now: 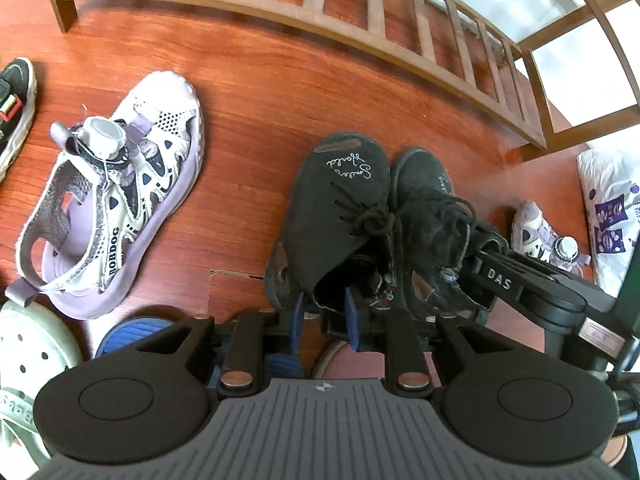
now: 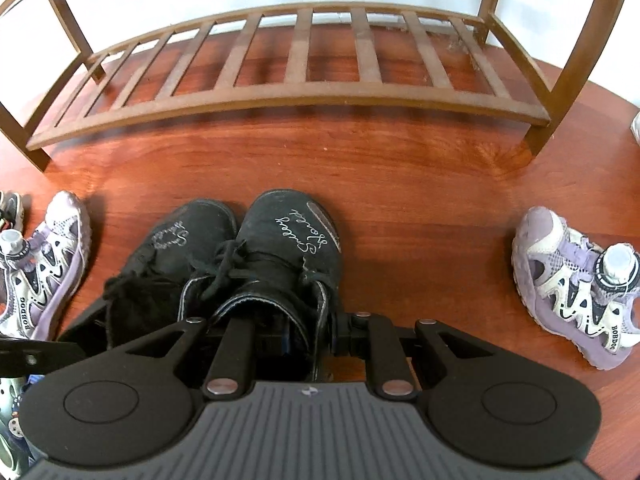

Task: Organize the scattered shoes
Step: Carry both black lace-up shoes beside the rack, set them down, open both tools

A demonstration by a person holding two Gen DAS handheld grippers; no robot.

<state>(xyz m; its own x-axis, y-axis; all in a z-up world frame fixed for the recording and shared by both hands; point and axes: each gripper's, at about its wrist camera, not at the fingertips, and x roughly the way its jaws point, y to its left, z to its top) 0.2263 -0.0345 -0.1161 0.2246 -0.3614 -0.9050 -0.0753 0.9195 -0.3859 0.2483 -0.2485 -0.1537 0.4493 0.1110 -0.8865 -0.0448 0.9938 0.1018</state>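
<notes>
Two black lace-up shoes with silver script stand side by side, toes toward the wooden shoe rack. My left gripper is shut on the collar of the left black shoe, one blue pad inside the opening and one outside. My right gripper is shut on the heel collar of the right black shoe. In the left wrist view the right gripper reaches in from the right onto its shoe. The right wrist view shows the left black shoe. I cannot tell whether the shoes touch the floor.
A purple-white sandal lies left of the black pair, and its mate lies to the right. A black sneaker, a pale green clog and a blue shoe sit at the left. A white bag lies far right. The rack's slatted bottom shelf is bare.
</notes>
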